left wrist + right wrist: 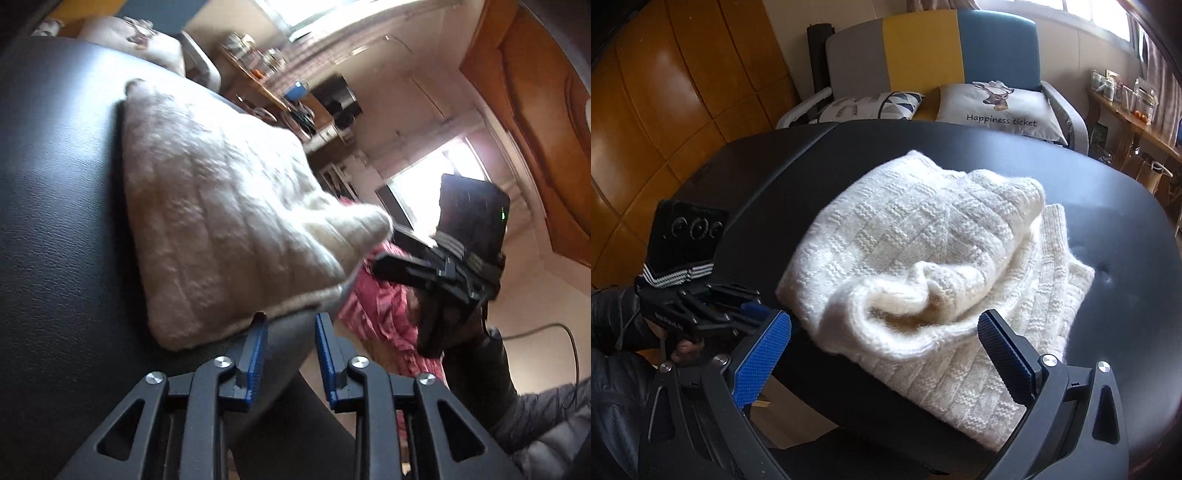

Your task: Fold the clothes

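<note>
Cream basket-weave knitted sweater [923, 258] (soft, floppy, light) lies beyond both empty, parted grippers, left gripper [290, 354] and right gripper [882, 354]; pinch its rolled near edge.

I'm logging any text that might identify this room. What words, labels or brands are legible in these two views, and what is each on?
"Happiness ticket": printed on the grey cushion on the armchair behind the black table.
Pale lettering on the left gripper body: too small and blurred to read.
Jars and packets on the wooden shelf: labels too small to read.
White knitted sweater: no text visible.
</note>
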Demonstrator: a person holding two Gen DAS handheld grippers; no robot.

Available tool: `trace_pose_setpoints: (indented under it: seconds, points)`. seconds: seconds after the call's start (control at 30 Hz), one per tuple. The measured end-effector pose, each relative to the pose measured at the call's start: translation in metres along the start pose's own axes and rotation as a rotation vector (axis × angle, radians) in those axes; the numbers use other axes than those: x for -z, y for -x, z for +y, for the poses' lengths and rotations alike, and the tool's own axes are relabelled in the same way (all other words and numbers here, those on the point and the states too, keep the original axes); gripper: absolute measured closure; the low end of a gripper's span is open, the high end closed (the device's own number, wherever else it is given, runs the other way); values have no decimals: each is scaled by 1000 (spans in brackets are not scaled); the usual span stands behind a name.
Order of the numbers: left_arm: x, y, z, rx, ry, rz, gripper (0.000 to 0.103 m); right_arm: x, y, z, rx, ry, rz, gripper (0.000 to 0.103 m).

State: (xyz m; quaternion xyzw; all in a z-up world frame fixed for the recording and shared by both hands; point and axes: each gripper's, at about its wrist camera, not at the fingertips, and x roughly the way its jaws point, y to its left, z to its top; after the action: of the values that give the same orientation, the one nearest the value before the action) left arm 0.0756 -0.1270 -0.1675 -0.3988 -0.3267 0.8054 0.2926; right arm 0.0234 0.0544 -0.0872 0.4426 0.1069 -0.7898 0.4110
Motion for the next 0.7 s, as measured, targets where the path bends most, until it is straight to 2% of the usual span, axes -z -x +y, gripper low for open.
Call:
trace_pose_setpoints:
  seconds: [0.07, 0.17, 0.23, 0.33, 0.37, 0.47, 0.6, 0.7]
  points:
    - [3, 5, 0, -37, -5, -14, 67, 3, -2, -3, 5, -8, 4, 0]
    - [3, 15, 4, -48, 30, -42, 64, 6, -6, -9, 24, -19, 12, 0]
    - [4, 19, 9, -23, 82, -60, 61, 7, -6, -13, 38, -27, 14, 0]
    - [5, 24, 17, 58, 178, -93, 42, 4, 1, -10, 50, -18, -24, 0]
    - [6, 24, 21, 98, 233, -100, 39, 2, 6, -7, 58, -5, -44, 0]
    - [11, 23, 38, 180, 402, -114, 37, -2, 8, 6, 83, 95, -29, 0]
    - [14, 19, 42, 125, 443, -106, 37, -2, -9, 20, 88, 222, 66, 0]
    - [14, 18, 45, 102, 474, -109, 37, -1, -22, 23, 94, 254, 102, 0]
